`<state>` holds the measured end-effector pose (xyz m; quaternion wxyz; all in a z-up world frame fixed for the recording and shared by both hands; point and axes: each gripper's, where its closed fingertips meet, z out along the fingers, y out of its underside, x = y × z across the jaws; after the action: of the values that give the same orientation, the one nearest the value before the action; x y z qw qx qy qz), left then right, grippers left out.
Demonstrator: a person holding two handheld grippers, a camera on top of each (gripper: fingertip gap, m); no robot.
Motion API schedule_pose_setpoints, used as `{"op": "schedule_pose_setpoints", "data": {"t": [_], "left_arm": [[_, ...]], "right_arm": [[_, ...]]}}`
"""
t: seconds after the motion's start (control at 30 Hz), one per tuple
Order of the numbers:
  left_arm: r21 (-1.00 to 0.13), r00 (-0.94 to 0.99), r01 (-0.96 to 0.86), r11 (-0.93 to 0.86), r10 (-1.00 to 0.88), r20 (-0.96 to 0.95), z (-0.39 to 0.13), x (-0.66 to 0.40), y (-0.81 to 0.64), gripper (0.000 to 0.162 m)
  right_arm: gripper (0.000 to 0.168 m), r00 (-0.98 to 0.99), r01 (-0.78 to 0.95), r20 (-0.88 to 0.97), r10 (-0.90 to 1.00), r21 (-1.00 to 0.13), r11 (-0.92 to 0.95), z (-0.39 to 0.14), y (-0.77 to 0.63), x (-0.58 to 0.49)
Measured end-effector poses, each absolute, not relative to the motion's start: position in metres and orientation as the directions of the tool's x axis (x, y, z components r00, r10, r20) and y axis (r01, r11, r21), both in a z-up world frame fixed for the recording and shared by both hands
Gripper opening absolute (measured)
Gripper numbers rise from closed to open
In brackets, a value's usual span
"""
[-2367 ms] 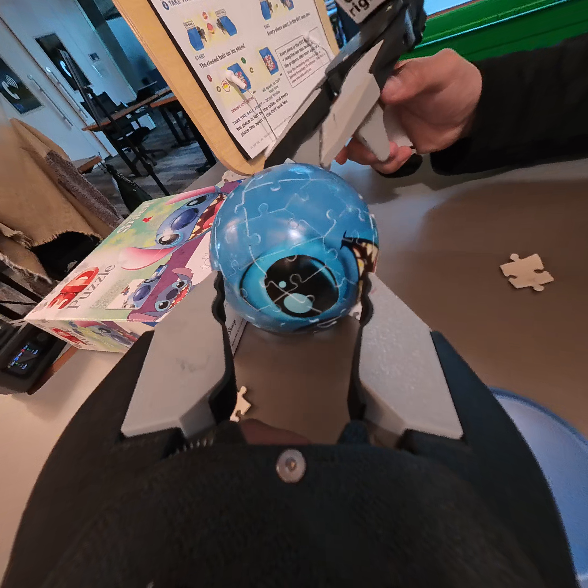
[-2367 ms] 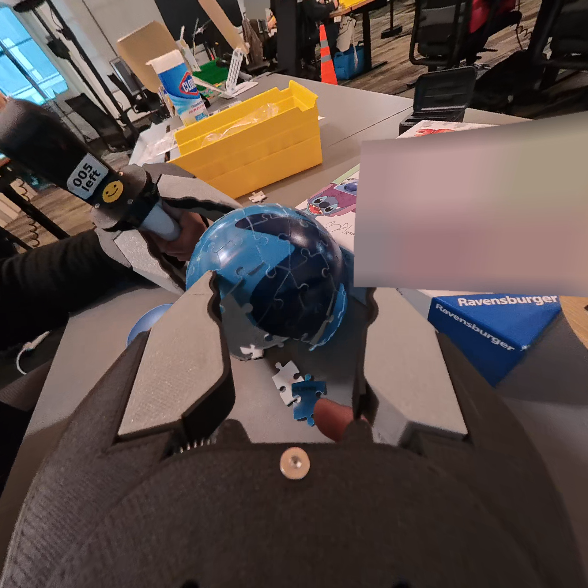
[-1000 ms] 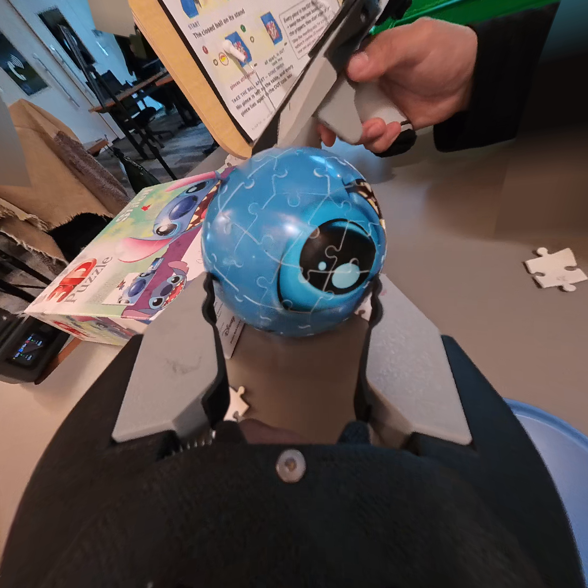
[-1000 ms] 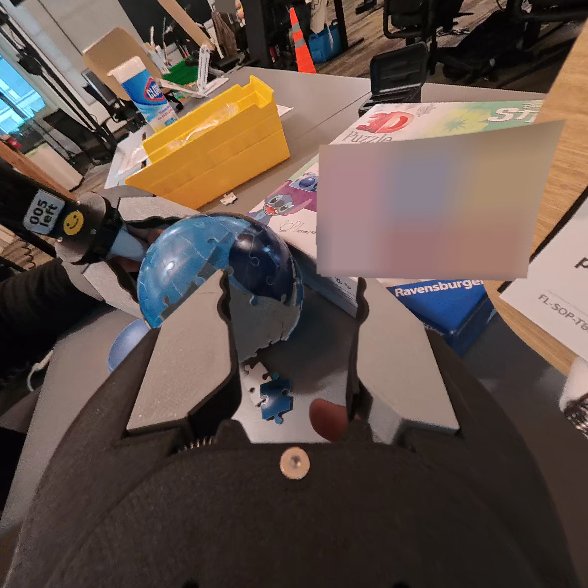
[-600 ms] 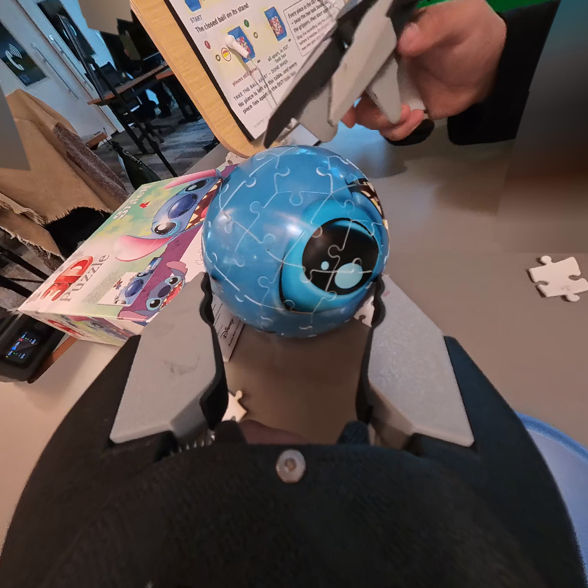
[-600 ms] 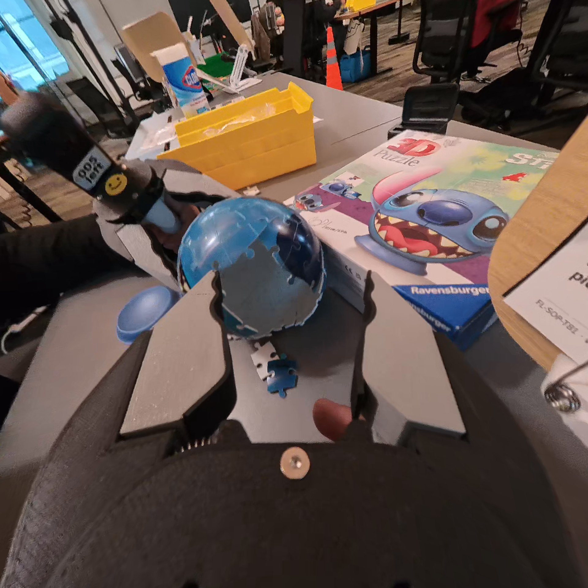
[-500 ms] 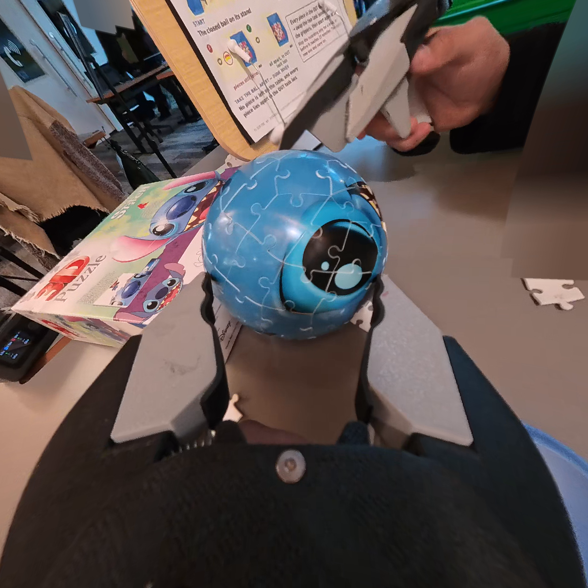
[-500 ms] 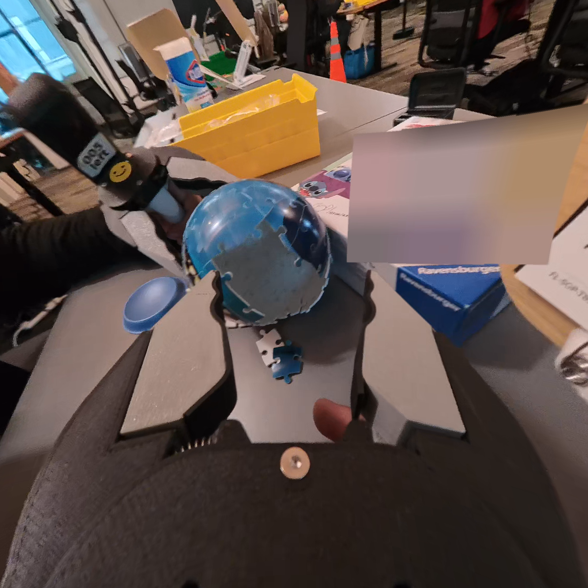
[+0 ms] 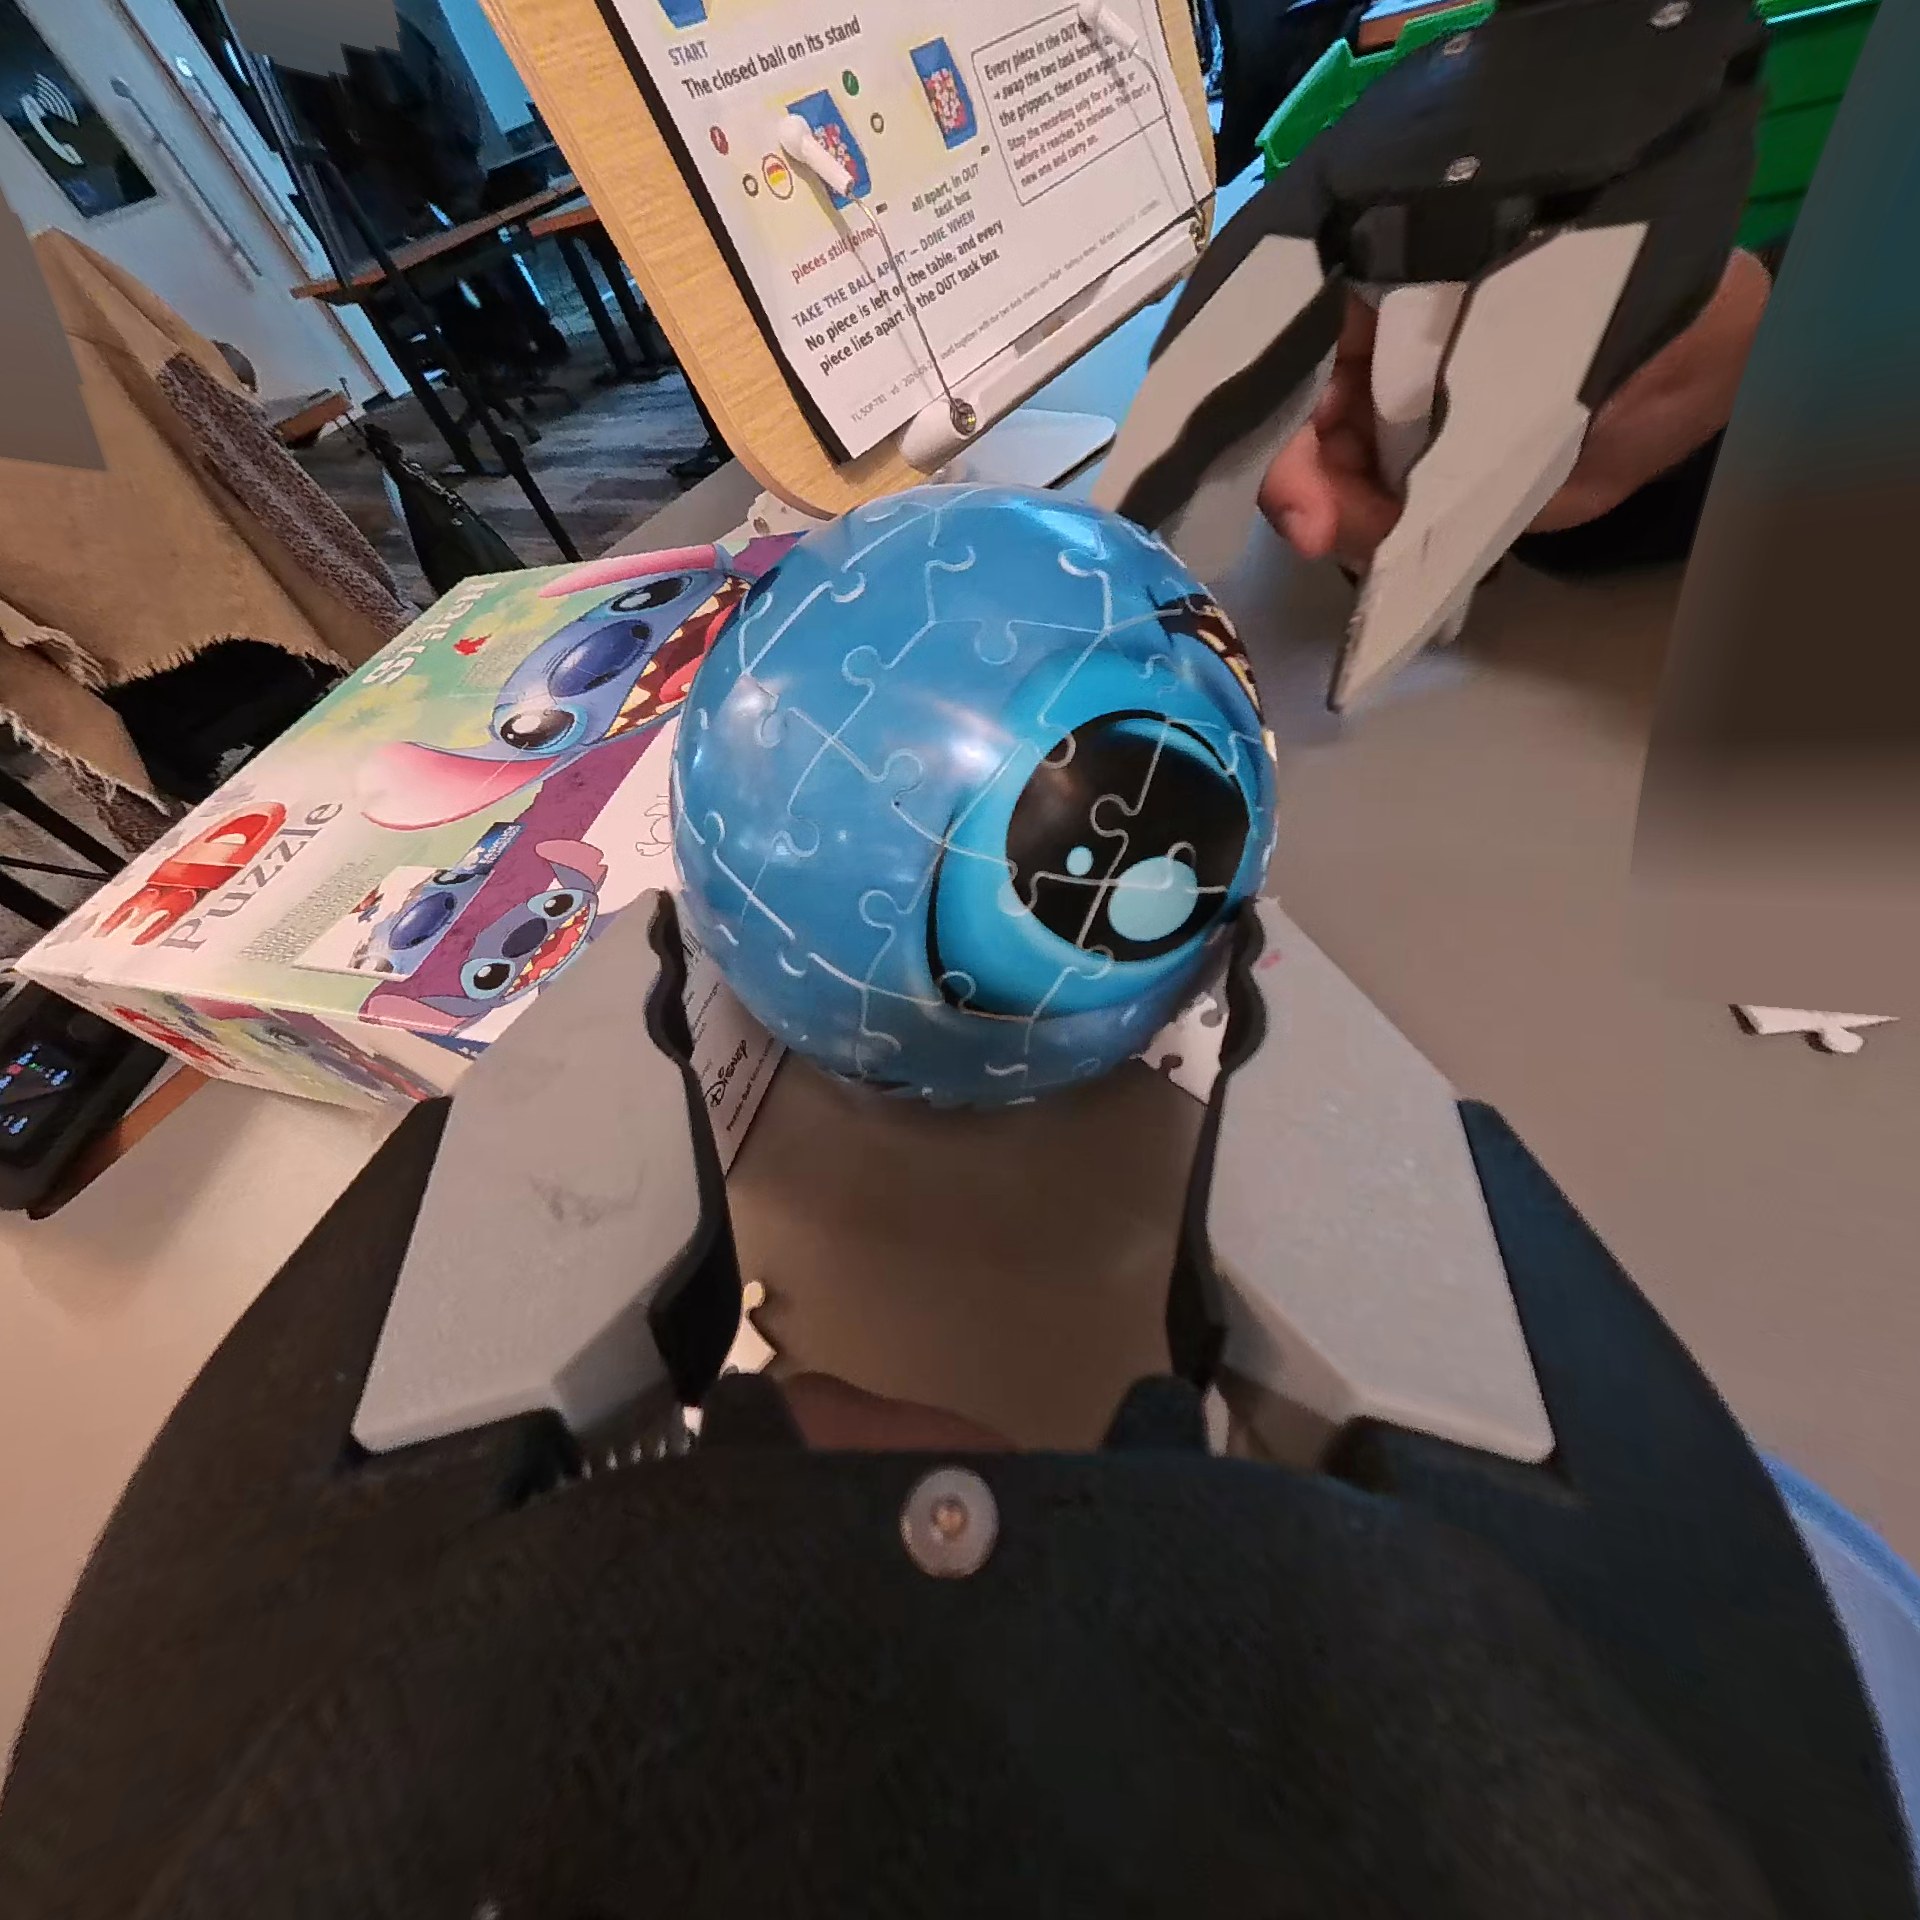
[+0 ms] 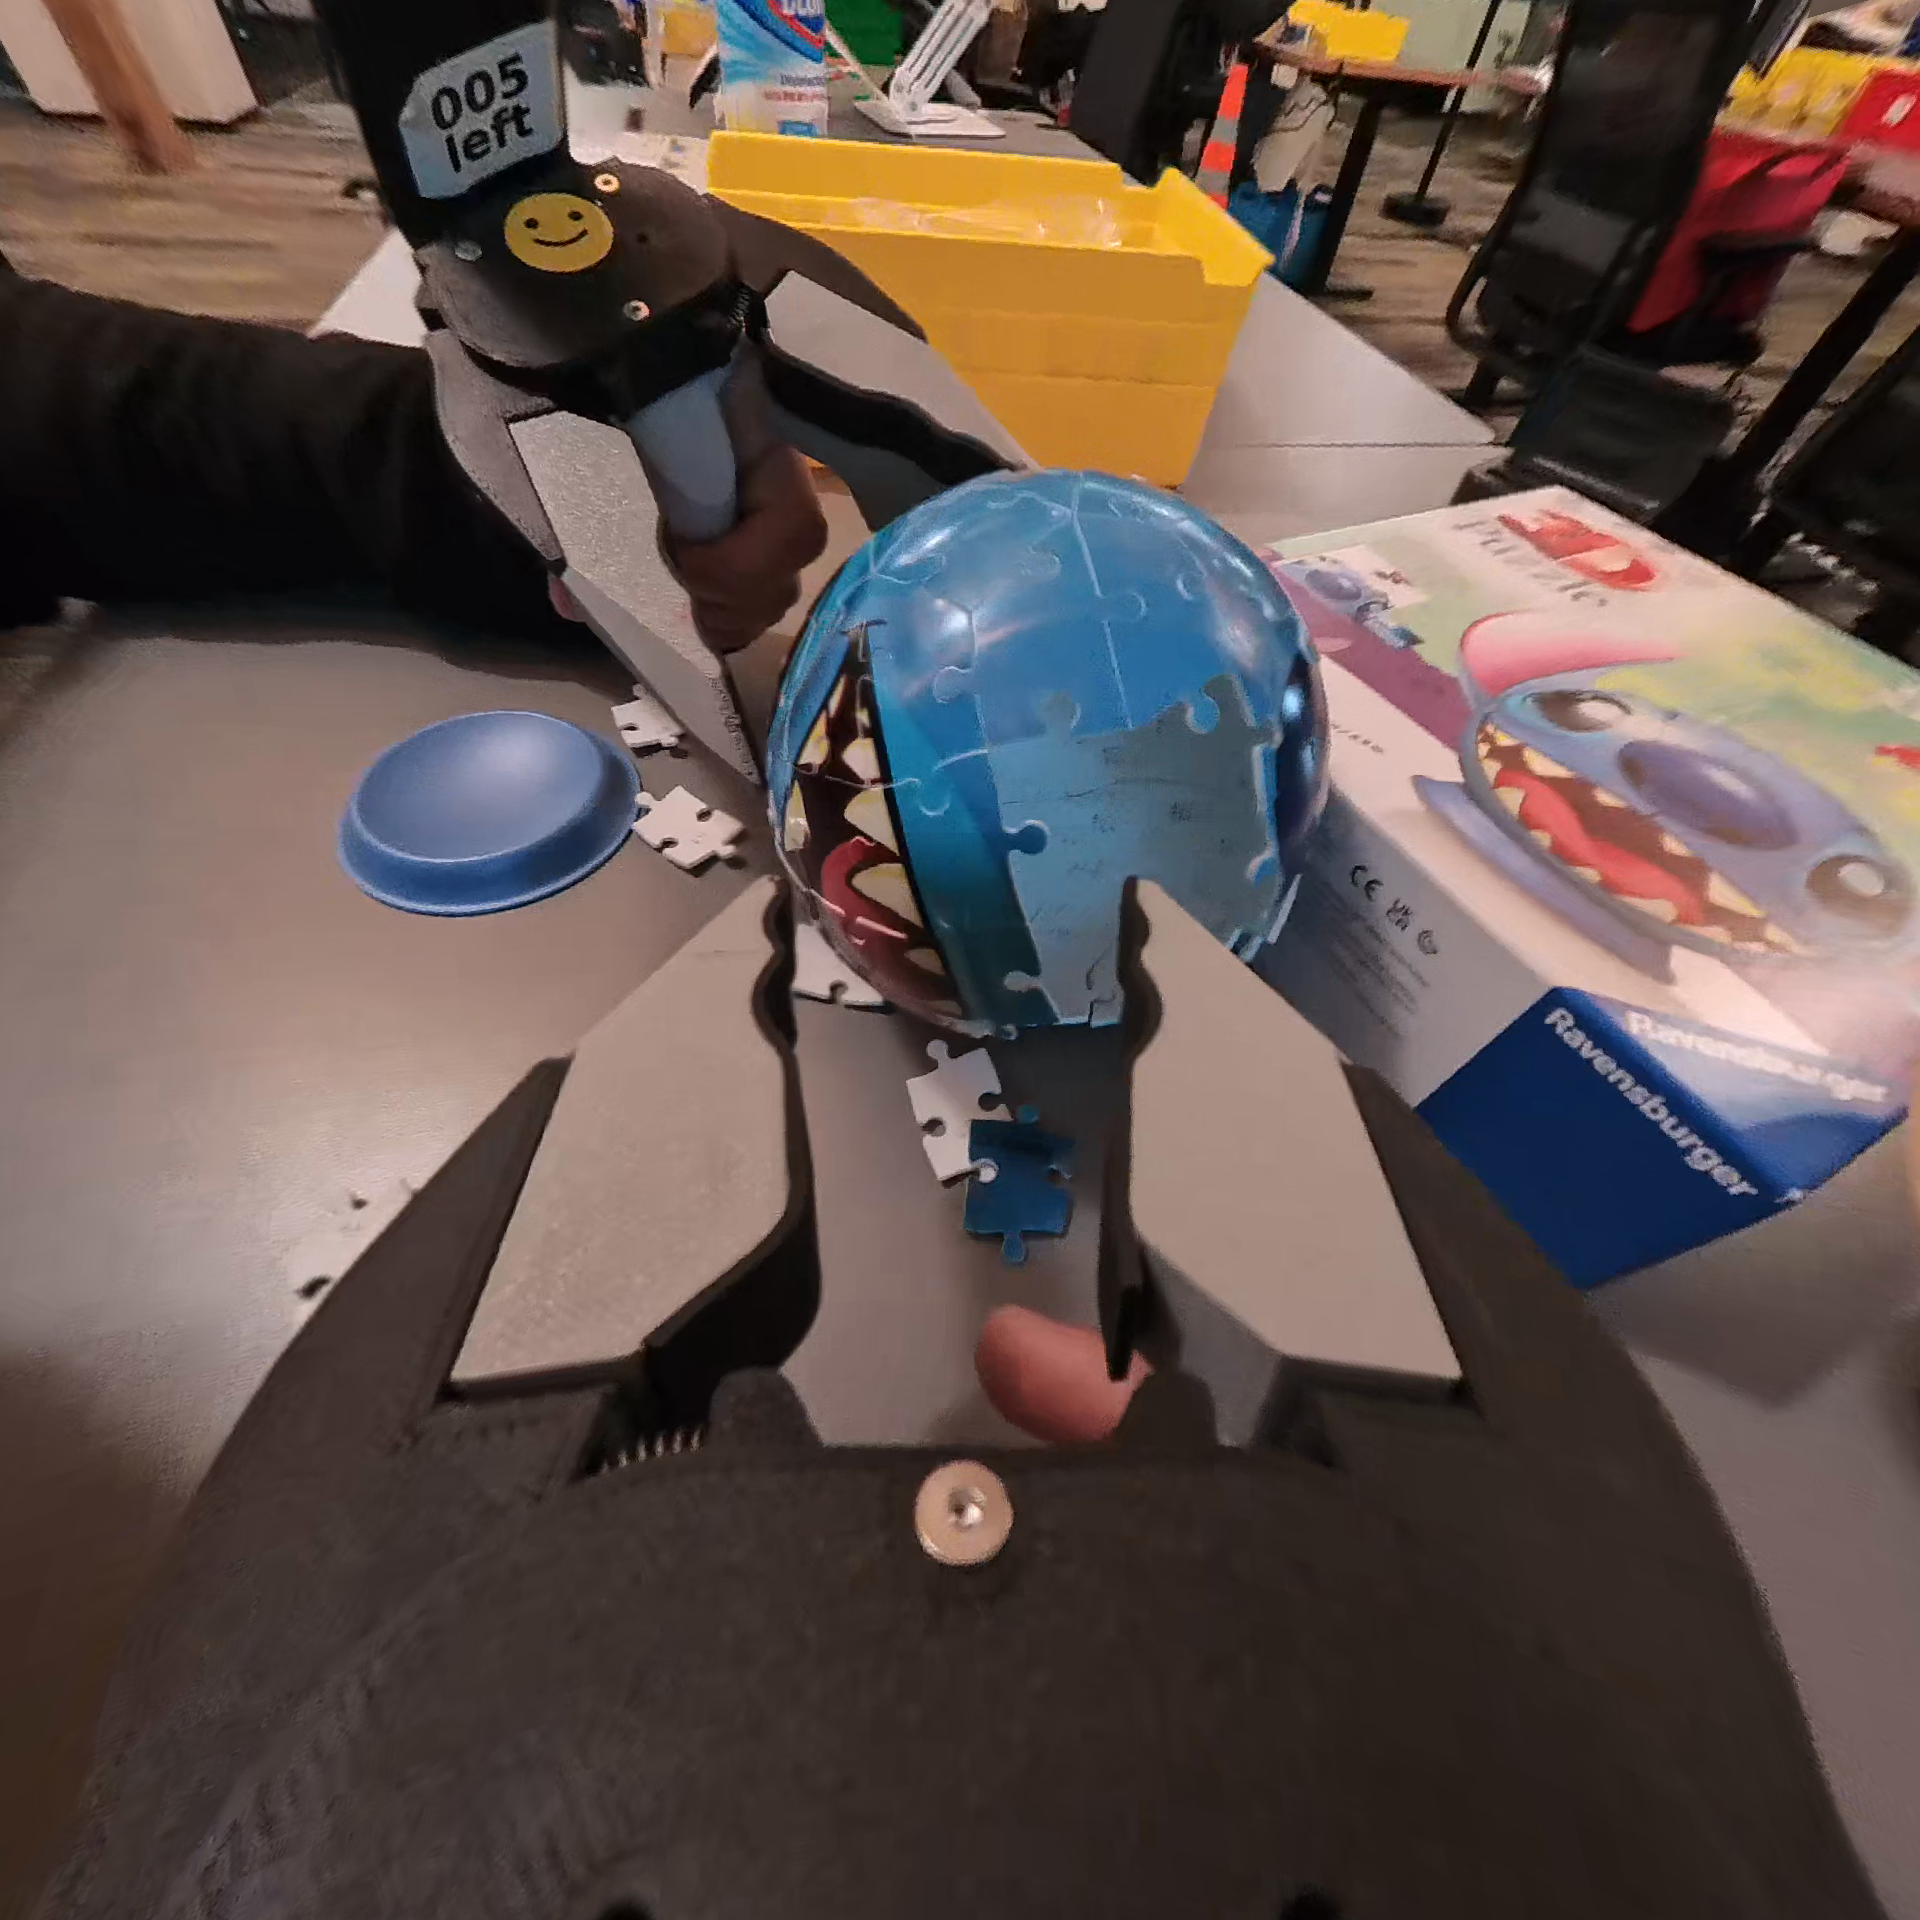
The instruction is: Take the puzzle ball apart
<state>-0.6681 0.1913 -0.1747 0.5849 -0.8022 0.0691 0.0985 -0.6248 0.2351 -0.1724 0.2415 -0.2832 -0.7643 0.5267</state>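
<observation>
The blue puzzle ball (image 9: pixel 971 800) with a big black eye is clamped between the fingers of my left gripper (image 9: pixel 956 935), just above the table. The right wrist view shows the ball (image 10: pixel 1049 748) from its other side, with a toothed mouth and a gap where pieces are gone. My right gripper (image 10: pixel 954 909) is open and empty, its tips close in front of the ball's lower part. In the left wrist view it (image 9: pixel 1221 603) hovers at the ball's upper right. The left gripper (image 10: pixel 883 623) shows behind the ball.
A white piece (image 10: pixel 956 1107) and a blue piece (image 10: pixel 1013 1179) lie under the ball. More white pieces (image 10: pixel 686 826) lie by the blue stand dish (image 10: pixel 488 810). The puzzle box (image 10: pixel 1610 883) is right, a yellow bin (image 10: pixel 1039 291) behind. An instruction board (image 9: pixel 883 208) stands beyond.
The ball was turned in the left gripper, so its eye faces right. The right gripper swung from above the ball to its right side and came lower and closer.
</observation>
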Motion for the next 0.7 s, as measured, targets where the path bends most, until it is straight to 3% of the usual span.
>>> {"op": "schedule_pose_setpoints", "data": {"t": [0.1, 0.27, 0.7], "left_arm": [[-0.935, 0.978, -0.195, -0.296, 0.010, -0.208, -0.173, -0.667, 0.193, 0.102], [-0.950, 0.984, -0.158, -0.268, 0.041, -0.175, -0.165, -0.667, 0.195, 0.102], [-0.965, 0.991, -0.108, -0.239, 0.050, -0.124, -0.159, -0.669, 0.197, 0.100]], "right_arm": [[0.048, -0.722, 0.174, 0.080, 0.688, -0.941, 0.292, -0.172, 0.233, -0.628], [0.053, -0.724, 0.221, -0.033, 0.689, -0.957, 0.187, -0.164, 0.238, -0.634], [0.056, -0.722, 0.225, -0.046, 0.691, -0.959, 0.171, -0.163, 0.249, -0.635]]}}
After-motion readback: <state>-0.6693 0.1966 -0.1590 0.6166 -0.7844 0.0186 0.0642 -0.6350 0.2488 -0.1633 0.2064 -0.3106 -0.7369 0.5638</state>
